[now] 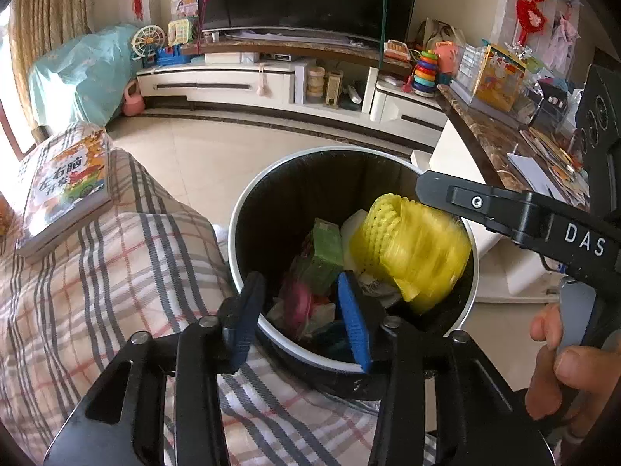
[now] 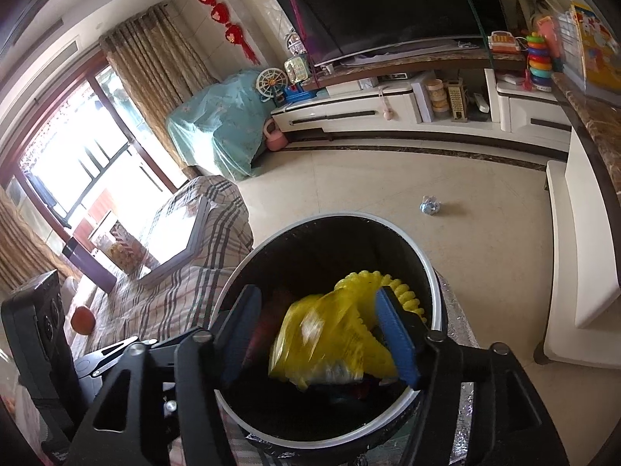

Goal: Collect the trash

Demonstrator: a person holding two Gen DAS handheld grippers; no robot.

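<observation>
Over the mouth of the round black trash bin (image 1: 248, 209), white-rimmed, standing on the floor beside a plaid-covered sofa (image 1: 97, 272): two hand-held tools. Left tool (image 1: 300, 316): blue-padded fingers parted to a moderate gap, nothing between them, poised just above the near rim of the bin; whether the left finger touches the rim cannot be told. Right tool (image 2: 322, 330): fingers spread wide, positioned directly above the bin opening; a yellow plastic bag with yellow foam netting (image 2: 333, 338) lies between and below them, motion-blurred, with the netting close against the right finger; contact cannot be confirmed, and the fingers are not closed on it. In the left wrist view the same yellow bundle (image 1: 411, 248) sits inside the bin at its right side, under the black arm of the right tool. Other bin contents: green carton (image 1: 328, 256), pink wrapper (image 1: 297, 305), white scraps. Outside the bin: one small crumpled bluish wrapper (image 2: 430, 206) on the tiled floor, well apart from the bin. A picture book (image 1: 66, 186) lies on the sofa.
</observation>
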